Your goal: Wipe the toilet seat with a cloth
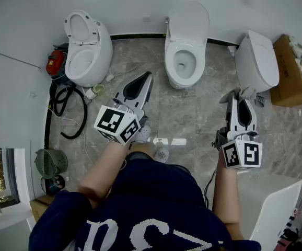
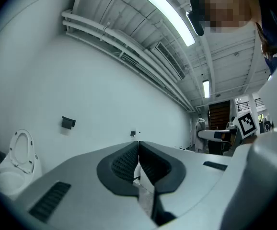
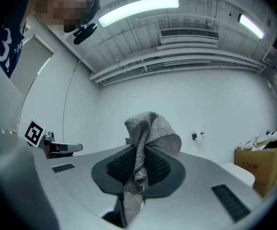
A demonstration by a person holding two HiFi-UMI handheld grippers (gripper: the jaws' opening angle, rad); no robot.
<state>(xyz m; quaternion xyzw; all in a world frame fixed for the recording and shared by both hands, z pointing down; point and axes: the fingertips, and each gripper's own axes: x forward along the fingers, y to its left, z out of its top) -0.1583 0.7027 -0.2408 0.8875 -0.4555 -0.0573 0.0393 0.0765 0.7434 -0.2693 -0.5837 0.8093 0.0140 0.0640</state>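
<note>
Grey waffle-knit cloth (image 3: 150, 128) sits pinched in the right gripper (image 3: 139, 147). Its jaws are closed on a fold, so a loose hood of fabric stands above the tips and a short tail drops below. The left gripper (image 2: 138, 146) has its jaws pressed together with nothing between them, and it points toward one o'clock over the marbled floor (image 1: 193, 114). We face three white toilets. The middle toilet (image 1: 186, 22), at twelve o'clock, has its lid up and its toilet seat (image 1: 170, 61) down and bare. The left toilet (image 1: 88, 48), at ten o'clock, has seat and lid tipped up. The right toilet (image 1: 256, 60), at two o'clock, is shut under its lid, with a cardboard box (image 1: 289, 72) just beyond it at three o'clock. The right gripper hovers nearest the shut one, but only the middle toilet offers a seat ready to wipe, so we judge that one the target. Cloth and seat are well apart, and wiping has not begun. To do it well, we think the right gripper should swing toward eleven o'clock and tilt down so the loose hood, not the hard jaw tips, meets the ring. The cloth is caught by one fold only, so dragging may tug it free; we favour light pressure and one smooth sweep round the ring, clear of the bowl's inside. The left gripper looks best held aside, away from the lid.
</note>
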